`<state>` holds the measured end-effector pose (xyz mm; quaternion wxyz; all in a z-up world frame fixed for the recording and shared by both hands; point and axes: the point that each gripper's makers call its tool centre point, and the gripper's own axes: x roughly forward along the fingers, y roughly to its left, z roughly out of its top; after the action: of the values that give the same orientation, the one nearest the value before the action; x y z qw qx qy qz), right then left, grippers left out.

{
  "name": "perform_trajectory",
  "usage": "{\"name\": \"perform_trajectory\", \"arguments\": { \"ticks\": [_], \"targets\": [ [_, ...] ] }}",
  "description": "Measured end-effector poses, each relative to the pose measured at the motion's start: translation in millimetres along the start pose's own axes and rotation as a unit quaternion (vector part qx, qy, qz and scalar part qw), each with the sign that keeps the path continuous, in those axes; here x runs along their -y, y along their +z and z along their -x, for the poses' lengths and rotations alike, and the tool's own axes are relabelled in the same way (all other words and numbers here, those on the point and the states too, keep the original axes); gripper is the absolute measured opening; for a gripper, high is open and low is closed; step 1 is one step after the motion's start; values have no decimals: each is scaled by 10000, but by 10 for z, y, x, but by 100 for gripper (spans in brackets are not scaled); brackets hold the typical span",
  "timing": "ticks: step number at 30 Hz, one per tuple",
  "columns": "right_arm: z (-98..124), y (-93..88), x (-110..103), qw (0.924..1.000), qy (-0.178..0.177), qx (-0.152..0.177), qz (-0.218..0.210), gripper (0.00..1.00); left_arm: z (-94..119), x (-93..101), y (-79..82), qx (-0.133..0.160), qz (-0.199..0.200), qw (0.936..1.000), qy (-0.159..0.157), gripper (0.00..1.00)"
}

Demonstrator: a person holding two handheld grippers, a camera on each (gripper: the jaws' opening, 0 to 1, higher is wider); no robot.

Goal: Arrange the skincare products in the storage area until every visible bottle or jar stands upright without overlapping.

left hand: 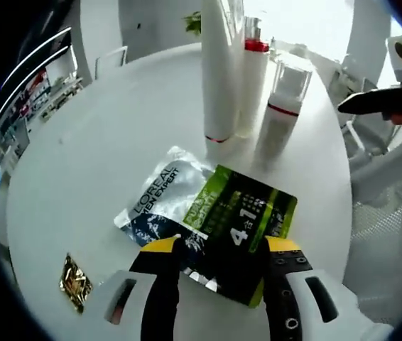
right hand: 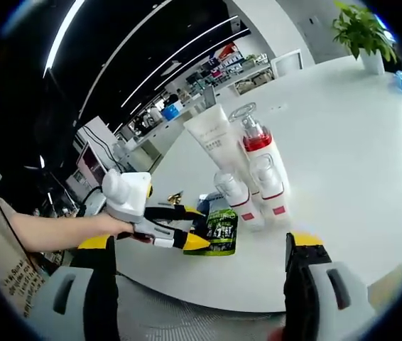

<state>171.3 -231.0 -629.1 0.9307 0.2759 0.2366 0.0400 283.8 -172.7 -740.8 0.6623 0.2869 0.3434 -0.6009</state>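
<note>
The round white table (left hand: 80, 163), smooth and matte, carries everything. At its middle three containers are grouped upright, close together, none lying on another. The tall white tube (left hand: 217, 71) is stood on its cap end, a thin red band at its foot; it looks like soft, glossy plastic. Beside it stands the pump bottle (left hand: 252, 85), cylindrical and white with a red collar under a clear cap. The shorter bottle (left hand: 283, 99), with a clear squarish cap and a red ring, is placed just to that bottle's other side.

Two flat sachets lie in front of them, overlapping: the green one (left hand: 247, 213) rests partly on the silver one (left hand: 160, 195), whose crinkled foil is printed with dark lettering. Being flat pouches, they probably cannot be stood unaided.

A small gold wrapper (left hand: 75, 283) lies apart, near the table edge.

The left gripper (left hand: 222, 249) is held over the near edge of the green sachet, its yellow-tipped jaws spread to either side, nothing yet pinched; a grasp appears to be prepared. The right gripper (right hand: 199, 245) is held back from the group, jaws wide apart and empty.
</note>
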Motion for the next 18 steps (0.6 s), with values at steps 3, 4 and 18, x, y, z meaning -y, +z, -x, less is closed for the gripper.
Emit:
{"name": "perform_trajectory", "arguments": {
  "ticks": [3,4,18],
  "targets": [
    [0,2,4,10000,-8,7,-8,100,1,0,0,-5,6,10000,-16,43],
    [0,2,4,10000,-7,5,-10,100,0,1,0,-7,11,10000,-13,43],
    [1,-4,2,10000,-9,-8,47,100,50,34,22,-9,355,9994,36,51]
  ]
}}
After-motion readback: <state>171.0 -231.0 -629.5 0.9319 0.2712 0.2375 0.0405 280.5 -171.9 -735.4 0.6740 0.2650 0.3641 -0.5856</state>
